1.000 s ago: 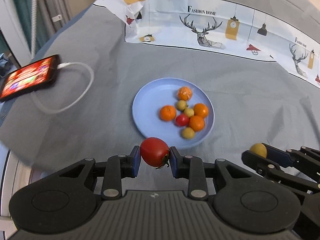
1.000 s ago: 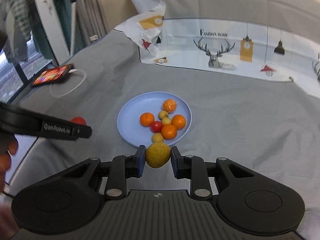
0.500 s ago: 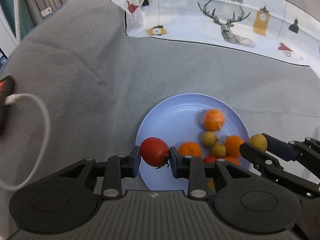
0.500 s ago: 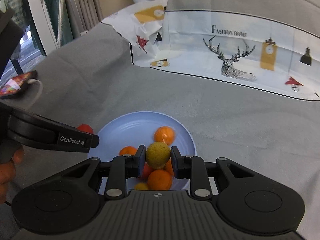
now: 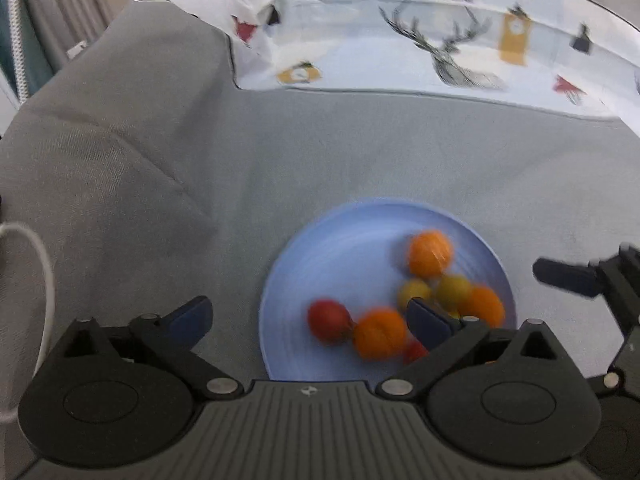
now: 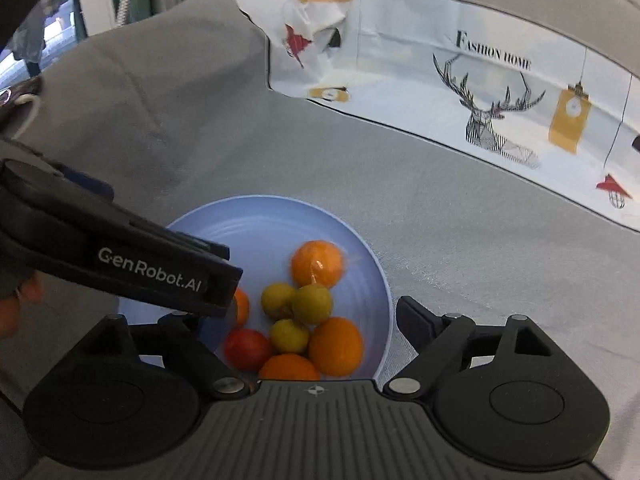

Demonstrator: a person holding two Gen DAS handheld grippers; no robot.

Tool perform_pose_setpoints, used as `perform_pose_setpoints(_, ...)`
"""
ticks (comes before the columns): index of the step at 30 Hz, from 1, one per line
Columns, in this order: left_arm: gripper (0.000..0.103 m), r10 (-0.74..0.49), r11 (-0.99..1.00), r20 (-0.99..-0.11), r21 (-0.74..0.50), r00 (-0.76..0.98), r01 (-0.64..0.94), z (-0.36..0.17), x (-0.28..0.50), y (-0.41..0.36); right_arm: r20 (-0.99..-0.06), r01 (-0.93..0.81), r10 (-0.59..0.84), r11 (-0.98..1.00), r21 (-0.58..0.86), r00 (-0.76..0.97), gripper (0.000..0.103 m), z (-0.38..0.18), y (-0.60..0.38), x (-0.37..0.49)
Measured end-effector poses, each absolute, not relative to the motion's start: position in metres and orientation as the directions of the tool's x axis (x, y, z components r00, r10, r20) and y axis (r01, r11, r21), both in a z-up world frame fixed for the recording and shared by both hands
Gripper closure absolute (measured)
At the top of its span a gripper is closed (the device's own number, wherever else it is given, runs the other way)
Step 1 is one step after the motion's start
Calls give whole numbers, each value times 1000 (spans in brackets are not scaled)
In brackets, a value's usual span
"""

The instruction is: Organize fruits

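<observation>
A blue plate point(image 5: 352, 236) point(image 6: 256, 216) on the grey cloth holds several oranges, small yellow-green fruits and red tomatoes. The red tomato point(image 5: 329, 320) lies on the plate's left part, beside an orange point(image 5: 378, 338). The yellow-green fruit point(image 6: 312, 303) sits in the pile below the top orange point(image 6: 318, 264). My left gripper point(image 5: 308, 318) is open and empty just above the plate. My right gripper point(image 6: 298, 322) is open and empty over the fruit pile. The left gripper's arm point(image 6: 120, 252) crosses the right wrist view.
A white printed sheet with a deer point(image 5: 440, 40) point(image 6: 480, 100) lies behind the plate. A white cable point(image 5: 44, 280) lies at the left. The grey cloth point(image 5: 160, 160) is creased on the left.
Both grippers have opened. The red tomato dropped from the left gripper onto the plate, and the yellow-green fruit dropped from the right gripper into the pile. Both views moved closer over the plate.
</observation>
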State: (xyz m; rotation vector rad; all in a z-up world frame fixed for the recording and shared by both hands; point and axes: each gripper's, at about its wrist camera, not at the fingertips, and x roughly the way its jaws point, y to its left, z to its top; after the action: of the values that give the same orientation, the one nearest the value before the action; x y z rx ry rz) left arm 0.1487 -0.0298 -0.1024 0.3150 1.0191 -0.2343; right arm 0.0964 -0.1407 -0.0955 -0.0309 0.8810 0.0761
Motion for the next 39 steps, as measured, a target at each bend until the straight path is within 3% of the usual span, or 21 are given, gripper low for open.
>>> perform_pose_setpoints(10, 0, -66, 936, -882, 107, 466, 335, -68, 66, -6, -805, -10, -22, 999, -34, 593, 1, -59, -137, 18)
perform_pose_setpoints(22, 0, -78, 944, -818, 123, 570, 306, -23, -8, 18, -770, 110, -131, 991, -79, 624, 1, -28, -116, -66)
perform_pose_setpoints(30, 0, -84, 944, -795, 129, 600, 303, -12, -35, 24, -679, 167, -178, 982, -82, 712, 1, -7, -108, -98)
perform_pose_setpoints(39, 0, -70, 945, -778, 149, 625, 291, -8, -45, 25, -653, 175, -193, 980, -94, 732, 1, 2, -105, -112)
